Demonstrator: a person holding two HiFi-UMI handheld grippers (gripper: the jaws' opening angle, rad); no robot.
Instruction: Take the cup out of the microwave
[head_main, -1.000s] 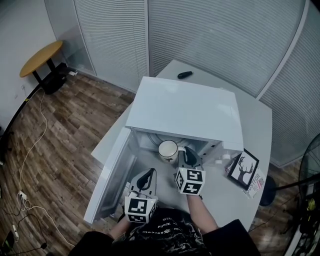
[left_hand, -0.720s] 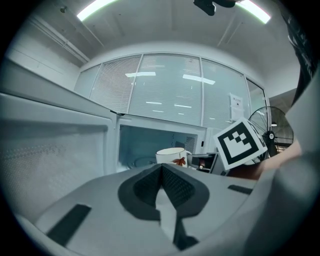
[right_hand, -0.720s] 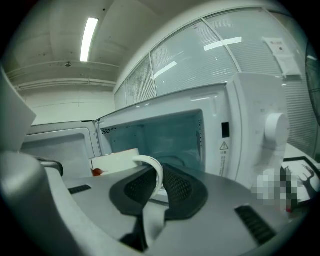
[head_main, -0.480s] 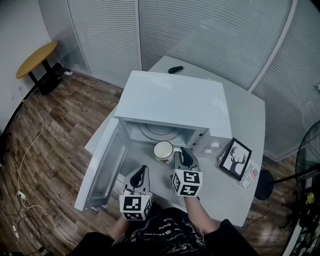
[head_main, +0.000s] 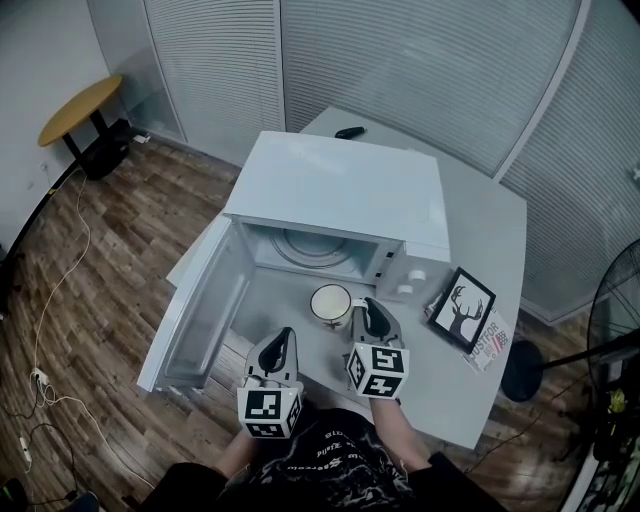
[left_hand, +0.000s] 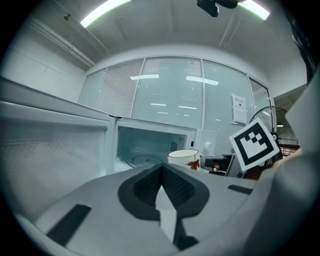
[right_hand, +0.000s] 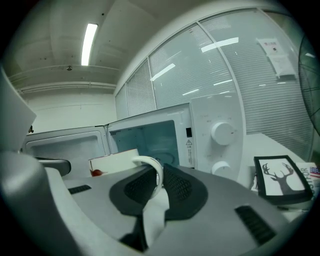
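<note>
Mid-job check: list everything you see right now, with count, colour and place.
microwave: 1, white, mid-table, door open
cup: 1, white with red motif, just outside the microwave's mouth
frame: 1, black, deer print, right of the microwave
booklet: 1, printed, partly under the frame
remote: 1, black, behind the microwave
table: 1, pale grey, under all these
side table: 1, yellow top, far left
fan: 1, black, right edge
cables: several, white, floor at left
left gripper: 1, grey, shut, empty
right gripper: 1, grey, shut on the cup's handle
</note>
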